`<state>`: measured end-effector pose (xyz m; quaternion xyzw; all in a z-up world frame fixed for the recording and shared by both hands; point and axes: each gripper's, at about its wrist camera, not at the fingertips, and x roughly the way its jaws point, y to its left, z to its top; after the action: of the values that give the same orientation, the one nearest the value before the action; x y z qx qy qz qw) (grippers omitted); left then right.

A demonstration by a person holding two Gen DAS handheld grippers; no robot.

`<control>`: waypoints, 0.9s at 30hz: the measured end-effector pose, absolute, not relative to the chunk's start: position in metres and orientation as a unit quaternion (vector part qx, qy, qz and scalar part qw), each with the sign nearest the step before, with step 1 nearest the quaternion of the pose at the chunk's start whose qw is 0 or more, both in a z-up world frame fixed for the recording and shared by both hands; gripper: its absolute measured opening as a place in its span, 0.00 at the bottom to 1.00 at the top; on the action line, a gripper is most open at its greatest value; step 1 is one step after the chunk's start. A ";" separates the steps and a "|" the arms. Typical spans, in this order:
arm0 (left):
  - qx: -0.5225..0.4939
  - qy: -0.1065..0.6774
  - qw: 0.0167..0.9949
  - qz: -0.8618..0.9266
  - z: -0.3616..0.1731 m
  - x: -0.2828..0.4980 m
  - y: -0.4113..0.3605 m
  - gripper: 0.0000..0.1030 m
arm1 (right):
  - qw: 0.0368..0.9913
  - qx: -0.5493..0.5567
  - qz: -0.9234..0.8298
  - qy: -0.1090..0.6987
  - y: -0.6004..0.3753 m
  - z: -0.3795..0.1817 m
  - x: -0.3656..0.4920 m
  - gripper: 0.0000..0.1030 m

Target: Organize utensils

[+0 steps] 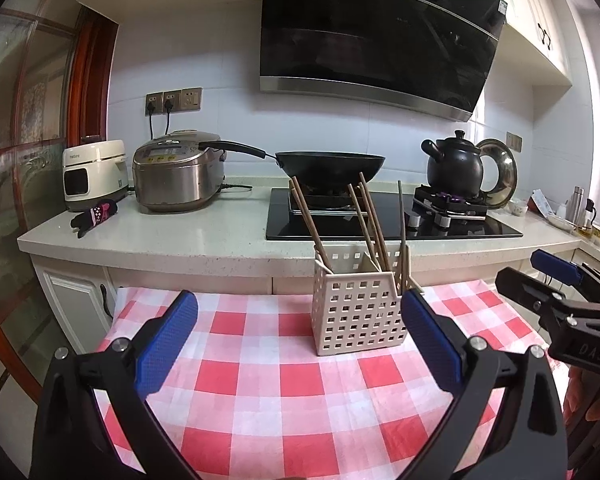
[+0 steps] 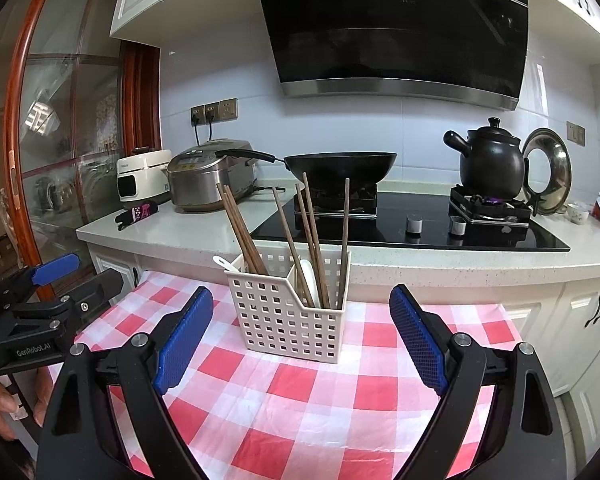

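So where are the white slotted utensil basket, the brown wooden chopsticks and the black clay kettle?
white slotted utensil basket (image 2: 284, 320): right wrist view, front wall.
brown wooden chopsticks (image 2: 240, 228): right wrist view, leftmost pair's shafts.
black clay kettle (image 2: 490, 168): right wrist view, belly.

Left gripper and right gripper both hover, jaws spread wide, holding nothing.

You face a perforated cream plastic caddy, matt, on a soft red-checked cloth. In it stand smooth brown wooden chopsticks. Behind the caddy: a glossy black glass hob, a matt black wok, and a speckled stone-look counter.
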<state>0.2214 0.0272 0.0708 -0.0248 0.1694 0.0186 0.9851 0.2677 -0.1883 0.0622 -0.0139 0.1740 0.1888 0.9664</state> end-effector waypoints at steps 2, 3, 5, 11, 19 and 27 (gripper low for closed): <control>-0.027 0.170 0.985 0.017 0.071 0.221 0.027 0.95 | 0.967 -0.014 0.188 0.173 -0.188 0.062 0.267 0.82; -0.027 0.170 0.985 0.016 0.072 0.221 0.027 0.95 | 0.967 -0.014 0.189 0.173 -0.188 0.062 0.267 0.82; -0.027 0.169 0.985 0.017 0.073 0.221 0.026 0.95 | 0.967 -0.015 0.189 0.172 -0.188 0.062 0.267 0.82; -0.024 0.168 0.985 0.016 0.073 0.220 0.025 0.95 | 0.966 -0.016 0.189 0.173 -0.188 0.062 0.266 0.82; -0.017 0.170 0.985 0.013 0.072 0.221 0.022 0.95 | 0.965 -0.015 0.195 0.174 -0.190 0.062 0.265 0.82; -0.008 0.175 0.985 0.007 0.069 0.221 0.021 0.96 | 0.964 -0.017 0.199 0.177 -0.192 0.062 0.265 0.82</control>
<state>0.2210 0.0208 0.0687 -0.0081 0.1747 0.0075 0.9846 0.2647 -0.1921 0.0617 -0.0167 0.1773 0.1994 0.9636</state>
